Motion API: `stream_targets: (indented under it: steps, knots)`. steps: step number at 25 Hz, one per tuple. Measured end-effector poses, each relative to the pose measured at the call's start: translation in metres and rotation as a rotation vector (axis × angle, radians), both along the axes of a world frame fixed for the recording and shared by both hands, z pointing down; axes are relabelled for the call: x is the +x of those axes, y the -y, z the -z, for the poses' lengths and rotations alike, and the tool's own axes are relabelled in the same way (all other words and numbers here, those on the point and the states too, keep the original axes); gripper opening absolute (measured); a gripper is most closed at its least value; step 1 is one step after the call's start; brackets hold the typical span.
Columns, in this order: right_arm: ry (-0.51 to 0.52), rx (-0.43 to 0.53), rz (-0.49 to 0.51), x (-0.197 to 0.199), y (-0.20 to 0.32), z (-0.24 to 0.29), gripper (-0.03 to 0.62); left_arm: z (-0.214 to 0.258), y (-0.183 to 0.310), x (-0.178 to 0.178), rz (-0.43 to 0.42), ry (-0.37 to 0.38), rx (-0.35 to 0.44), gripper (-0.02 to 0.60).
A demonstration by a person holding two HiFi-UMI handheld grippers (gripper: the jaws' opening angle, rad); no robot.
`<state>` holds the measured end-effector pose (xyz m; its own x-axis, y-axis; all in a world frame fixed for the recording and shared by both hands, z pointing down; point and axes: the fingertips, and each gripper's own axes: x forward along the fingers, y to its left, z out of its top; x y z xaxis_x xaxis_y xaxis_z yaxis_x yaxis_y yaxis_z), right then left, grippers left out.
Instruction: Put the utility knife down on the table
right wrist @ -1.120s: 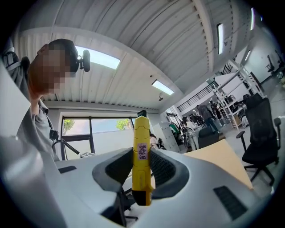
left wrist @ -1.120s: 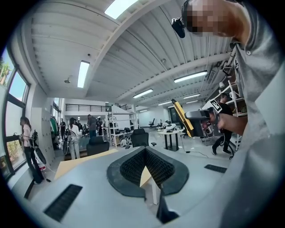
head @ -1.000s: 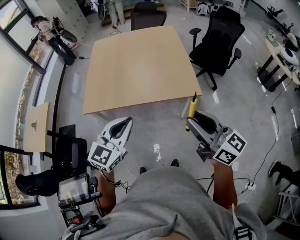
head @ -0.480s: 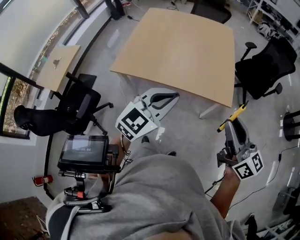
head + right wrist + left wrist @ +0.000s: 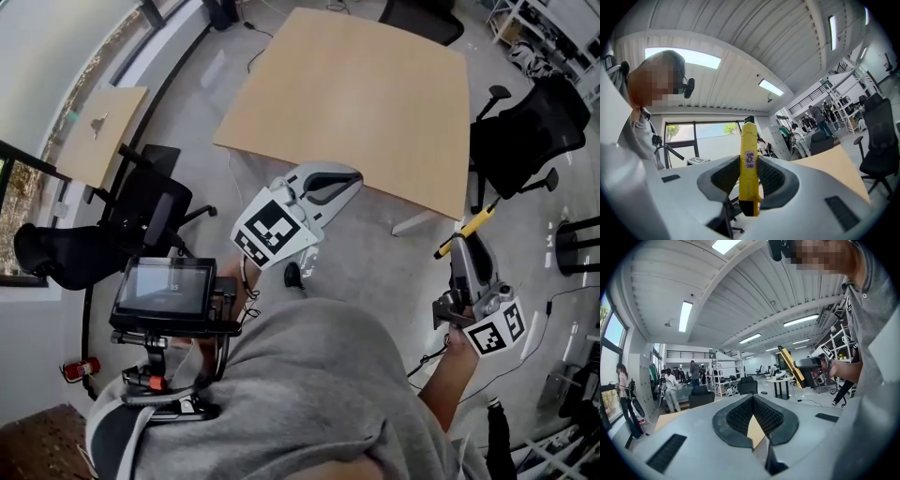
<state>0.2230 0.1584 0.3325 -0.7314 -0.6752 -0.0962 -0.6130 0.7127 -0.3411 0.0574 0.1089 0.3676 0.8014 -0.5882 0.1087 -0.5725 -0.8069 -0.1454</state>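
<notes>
sticking up from the right gripper's (image 5: 750, 185) jaws, which pinch its body, the utility knife (image 5: 748, 154) is yellow with a black tip and a small label. in the head view it hangs over the floor, just off the pale wood table's (image 5: 356, 94) near right corner. a black chair (image 5: 525, 131) stands beside that corner. the left gripper (image 5: 345, 180) hovers at the near edge, jaws together, holding nothing.

The utility knife (image 5: 749, 168) is showing yellow with a black tip and a small white sticker. The left gripper (image 5: 330, 184) and right gripper (image 5: 466, 253) are showing light grey shells, black criss-cross pads (image 5: 740, 416) and black-and-white square markers (image 5: 272, 236). The table (image 5: 375, 94) is looking pale brown.
</notes>
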Motion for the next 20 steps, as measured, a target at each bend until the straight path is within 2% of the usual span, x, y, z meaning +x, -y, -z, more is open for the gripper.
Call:
stream_targets:
  steps: [8, 15, 20]
  knots:
    - [-0.034, 0.004, -0.071, -0.061, 0.042, 0.003, 0.117, 0.0, 0.057, -0.065, -0.048, -0.026, 0.011, 0.003]
    - [-0.058, 0.028, -0.144, -0.087, 0.058, 0.01, 0.117, -0.001, 0.081, -0.11, -0.053, -0.054, 0.011, 0.003]
    - [-0.07, 0.026, -0.162, -0.095, 0.068, 0.008, 0.117, -0.006, 0.089, -0.129, -0.044, -0.072, 0.008, 0.004]
